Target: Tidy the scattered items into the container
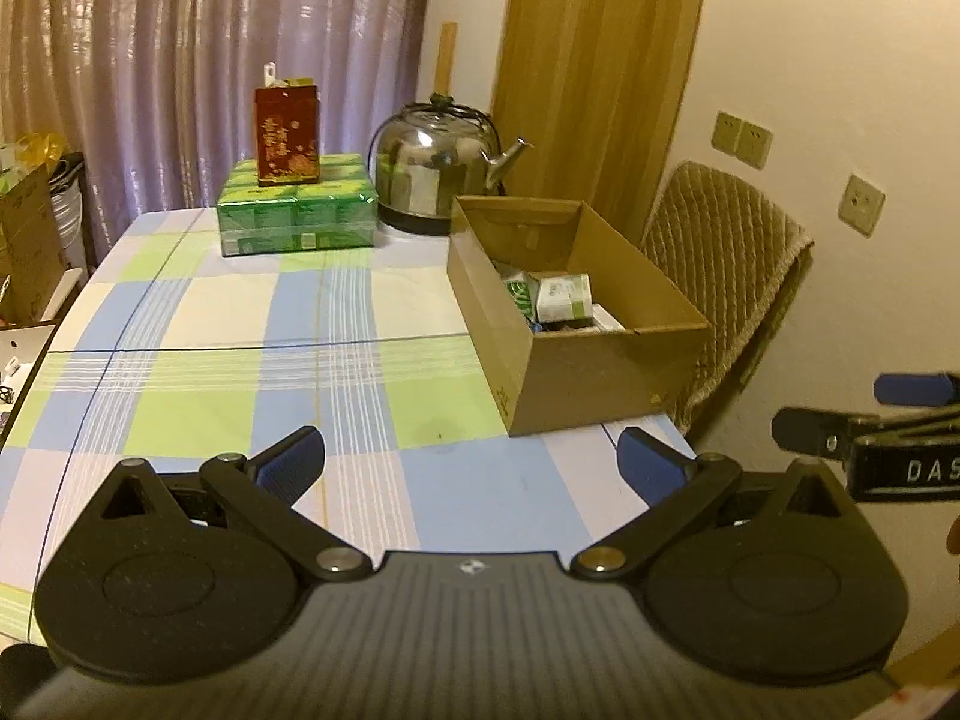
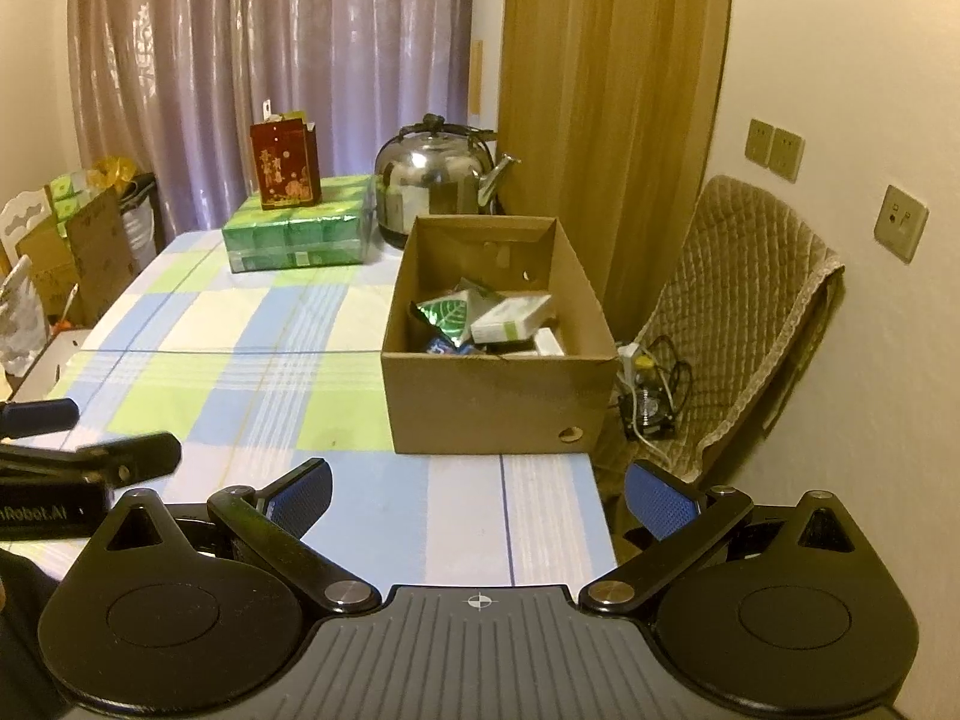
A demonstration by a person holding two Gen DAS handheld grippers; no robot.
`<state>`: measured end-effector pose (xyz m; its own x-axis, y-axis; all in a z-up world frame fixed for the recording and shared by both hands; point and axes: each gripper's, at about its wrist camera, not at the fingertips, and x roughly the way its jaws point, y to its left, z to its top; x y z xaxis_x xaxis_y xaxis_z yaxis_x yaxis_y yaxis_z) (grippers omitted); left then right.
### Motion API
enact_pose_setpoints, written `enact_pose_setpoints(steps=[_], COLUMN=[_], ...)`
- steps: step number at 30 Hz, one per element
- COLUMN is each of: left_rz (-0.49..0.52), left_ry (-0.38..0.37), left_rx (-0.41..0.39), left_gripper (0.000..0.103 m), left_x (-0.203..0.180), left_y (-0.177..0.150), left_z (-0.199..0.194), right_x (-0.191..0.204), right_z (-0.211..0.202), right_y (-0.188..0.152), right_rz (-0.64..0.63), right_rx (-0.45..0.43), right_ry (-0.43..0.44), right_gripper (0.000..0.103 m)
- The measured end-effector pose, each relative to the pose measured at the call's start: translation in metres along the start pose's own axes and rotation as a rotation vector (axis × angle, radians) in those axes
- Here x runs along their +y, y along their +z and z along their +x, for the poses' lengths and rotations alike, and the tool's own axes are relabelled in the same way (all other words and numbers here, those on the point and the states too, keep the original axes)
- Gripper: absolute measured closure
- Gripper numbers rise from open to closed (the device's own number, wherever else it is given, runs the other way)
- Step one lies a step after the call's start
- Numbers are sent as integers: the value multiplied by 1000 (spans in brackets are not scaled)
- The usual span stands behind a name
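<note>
Your left gripper (image 1: 471,468) hangs above the near edge of the table (image 1: 240,312), fingers spread wide with nothing between them. Your right gripper (image 2: 477,495) is in the same condition: released, empty, over the table's near right corner.

1 box (image 2: 498,402) sits on the table's right side, open at the top, its long axis running from near edge to far edge, a short wall facing you. A round hole shows low on that near wall. Inside lie several small items; the count cannot be fixed, but 1 green leaf-printed packet (image 2: 450,315), 1 white-and-green carton (image 2: 510,318) and 1 blue wrapper (image 2: 444,348) are distinct. Their print is too small to read.

At the far end stand 1 steel kettle (image 2: 435,180), spout pointing right, and 1 green wrapped pack (image 2: 297,231) with 1 red carton (image 2: 282,165) upright on it; its gold lettering is unreadable.

Readable writing: "DAS" on the right gripper's body as seen from the left wrist, "Robot.AI" on the left gripper's body as seen from the right wrist.

1 quilted chair (image 2: 750,312) stands just beside the table's right edge.
</note>
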<state>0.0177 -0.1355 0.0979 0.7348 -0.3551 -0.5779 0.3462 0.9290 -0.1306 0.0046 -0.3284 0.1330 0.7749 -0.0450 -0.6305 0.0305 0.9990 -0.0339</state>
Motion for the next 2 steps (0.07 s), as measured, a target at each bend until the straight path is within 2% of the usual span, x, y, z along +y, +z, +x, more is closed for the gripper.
enact_pose_setpoints(steps=[2], left_rz=[-3], left_ry=[-8], left_rx=[0], left_gripper=[1], left_x=[2], left_y=[0], left_z=[1], right_x=[1], right_z=[2], right_y=[0], right_rz=[0], right_rx=[4], right_ry=[0], right_gripper=[2])
